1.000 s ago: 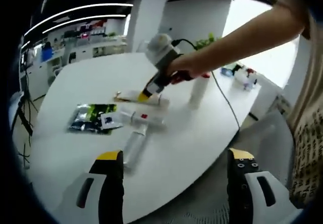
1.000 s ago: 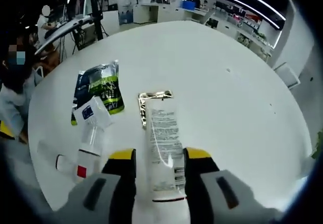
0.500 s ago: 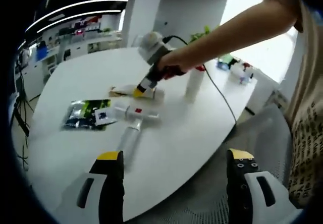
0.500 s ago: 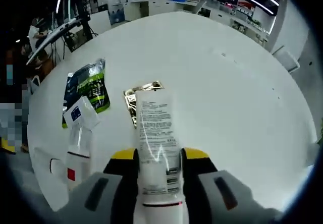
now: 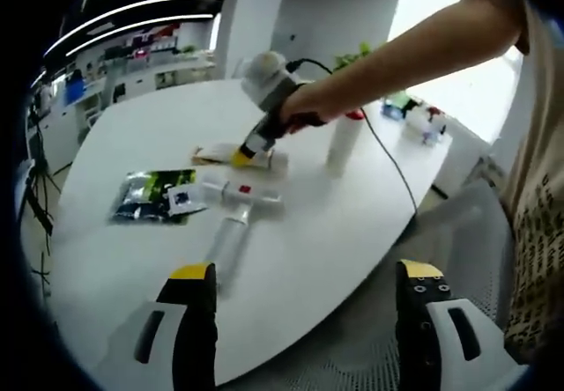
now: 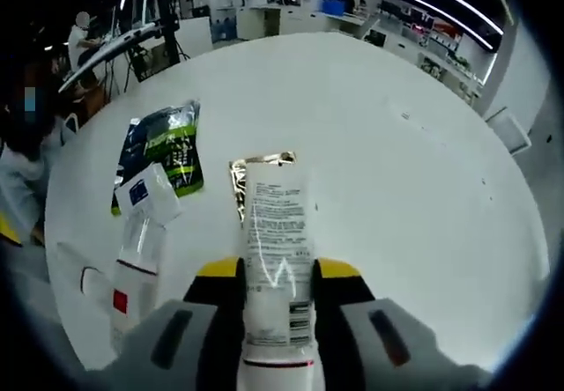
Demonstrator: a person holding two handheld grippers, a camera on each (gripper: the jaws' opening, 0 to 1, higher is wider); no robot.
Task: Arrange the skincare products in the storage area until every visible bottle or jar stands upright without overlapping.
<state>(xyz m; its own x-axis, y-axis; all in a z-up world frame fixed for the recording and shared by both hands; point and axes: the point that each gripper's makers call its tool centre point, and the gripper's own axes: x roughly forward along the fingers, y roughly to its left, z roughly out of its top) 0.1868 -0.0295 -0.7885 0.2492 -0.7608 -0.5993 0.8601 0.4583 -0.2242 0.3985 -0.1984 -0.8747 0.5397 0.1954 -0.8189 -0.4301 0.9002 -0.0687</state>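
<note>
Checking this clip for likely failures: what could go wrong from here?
The right gripper clamps the white tube near its cap end, so the long crimped end could swing and slip as it is raised. Stood upright, it may topple. The clear tube and green sachet lie close beside it and could get knocked.

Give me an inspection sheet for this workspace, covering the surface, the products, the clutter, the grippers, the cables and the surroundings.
Surface: white table, glossy, mostly bare.
Job's things: white tube between the right jaws, gold crimp end forward; clear tube and red-marked tube lying flat; white bottle standing upright.
Clutter: green and black pouch lying flat with a small blue-labelled sachet at its edge.
Grippers: right gripper shut on the white tube; left gripper open, holding nothing, above the table's edge.
Cables: black cable trailing from the right gripper across the table.
Surroundings: open office, ceiling light strips, shelving, a chair.
</note>
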